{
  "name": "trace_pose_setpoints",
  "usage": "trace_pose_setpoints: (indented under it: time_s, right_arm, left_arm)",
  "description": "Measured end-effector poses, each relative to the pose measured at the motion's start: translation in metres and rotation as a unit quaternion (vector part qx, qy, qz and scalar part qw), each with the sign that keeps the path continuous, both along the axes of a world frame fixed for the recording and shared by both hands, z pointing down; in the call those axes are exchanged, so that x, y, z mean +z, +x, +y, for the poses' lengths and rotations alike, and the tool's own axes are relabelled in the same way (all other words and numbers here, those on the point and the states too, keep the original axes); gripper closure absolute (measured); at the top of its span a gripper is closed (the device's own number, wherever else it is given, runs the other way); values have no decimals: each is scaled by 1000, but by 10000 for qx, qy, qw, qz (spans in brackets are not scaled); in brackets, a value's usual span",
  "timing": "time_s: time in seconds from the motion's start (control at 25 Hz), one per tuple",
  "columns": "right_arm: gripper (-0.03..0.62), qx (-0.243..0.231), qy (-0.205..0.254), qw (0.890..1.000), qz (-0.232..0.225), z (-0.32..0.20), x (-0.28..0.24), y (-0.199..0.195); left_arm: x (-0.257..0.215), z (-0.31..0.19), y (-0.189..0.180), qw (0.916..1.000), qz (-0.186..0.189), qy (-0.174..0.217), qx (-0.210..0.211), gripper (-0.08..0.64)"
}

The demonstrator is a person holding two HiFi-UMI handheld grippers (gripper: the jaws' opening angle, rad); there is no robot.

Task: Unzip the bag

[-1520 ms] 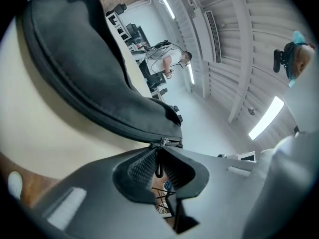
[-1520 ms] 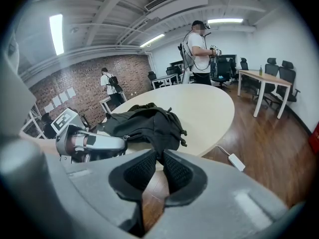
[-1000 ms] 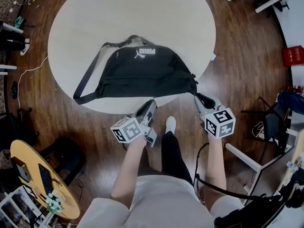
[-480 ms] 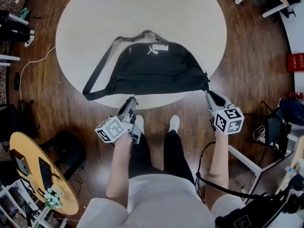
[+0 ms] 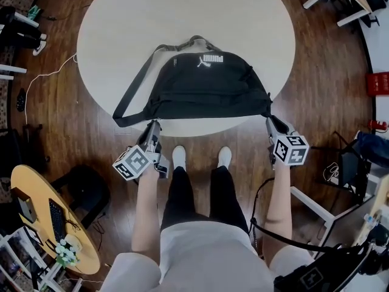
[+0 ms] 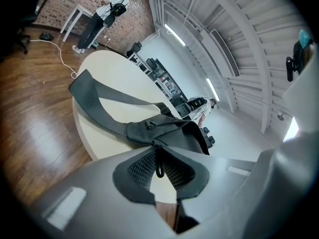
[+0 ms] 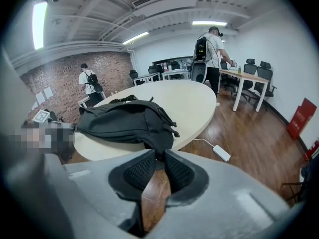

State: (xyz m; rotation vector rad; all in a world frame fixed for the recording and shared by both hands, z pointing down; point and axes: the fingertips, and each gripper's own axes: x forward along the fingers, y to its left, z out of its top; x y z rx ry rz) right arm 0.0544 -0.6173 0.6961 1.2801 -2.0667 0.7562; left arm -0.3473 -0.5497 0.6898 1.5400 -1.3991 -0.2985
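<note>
The left gripper (image 5: 152,126) is drawn leftward along the black fabric bag (image 5: 203,87).
The thin black zip pull (image 6: 158,164) is pinched in its jaws, and the bag's end is anchored in the closed jaws of the right gripper (image 5: 268,120).

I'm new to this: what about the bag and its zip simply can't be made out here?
Zip on the black fabric sling bag: head view, black on black and too small; open or closed, I cannot tell.
Small dark loop pull in the left gripper: left gripper view, pads hide where it joins the bag.
Bag's end in the right gripper: right gripper view, covered by the pads.
Bag's inside: shown nowhere.
</note>
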Motion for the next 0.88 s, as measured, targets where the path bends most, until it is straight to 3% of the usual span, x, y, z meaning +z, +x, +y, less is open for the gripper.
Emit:
trace_pose_setpoints:
  time_s: [0.2,0.36,0.48,0.56,0.68,0.8,0.88]
  right_arm:
    - [545,235,148,9988,397,14,7,2]
    - [545,609,395,9964,443,28,-15,4]
    - [556,831,756,9935,199,56,-54,-8]
    - [600,913,1032,9905,-52,83,-82,-21]
    - [600,1033,1316,9852,-377,116,-116,-40]
    - [600,469,1713,9822,-603,134,-153,-73]
    - [600,-73,2130,9745,-704,157,-185,-94]
  left_arm:
    - [6,29,-18,9993,-173,-290,-136,516]
    - [0,43,-36,9995,-250,-194,25,543]
    - [-16,51,-40,9989,-371,-6,287,543]
    - [-32,60,-37,9976,-511,149,439,543]
    - [-71,74,-18,9927,-822,548,690,543]
    - [-123,88,13,9822,-1230,1129,855,543]
    - [-157,111,42,9706,-1599,1529,949,543]
